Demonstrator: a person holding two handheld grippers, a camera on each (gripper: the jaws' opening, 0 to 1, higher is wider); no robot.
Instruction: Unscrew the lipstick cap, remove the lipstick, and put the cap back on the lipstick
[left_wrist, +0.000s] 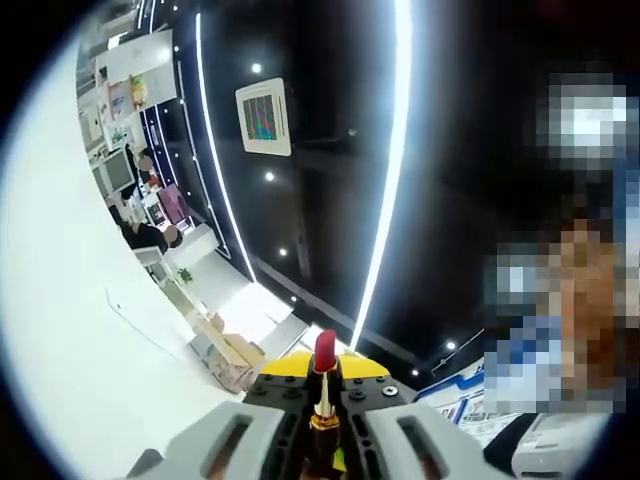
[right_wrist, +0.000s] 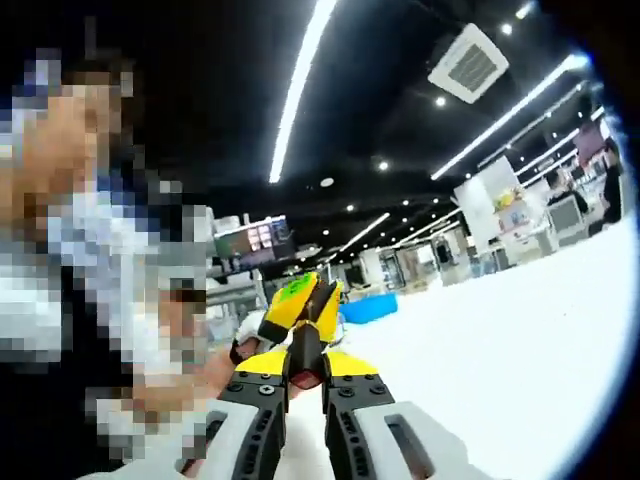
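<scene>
We see left hand-held gripper (left_wrist: 322, 405) pinching lipstick (left_wrist: 324, 385) between jaws; long axis runs along jaws, red tip pointing forward, toward dark ceiling. Right hand-held gripper (right_wrist: 305, 372) clamps dark cap (right_wrist: 306, 352), aligned with its jaws. No writing legible to us.

Left claw (left_wrist: 322, 400) points up into open air; the person (right_wrist: 120, 300) crowds the right claw (right_wrist: 306, 335).
</scene>
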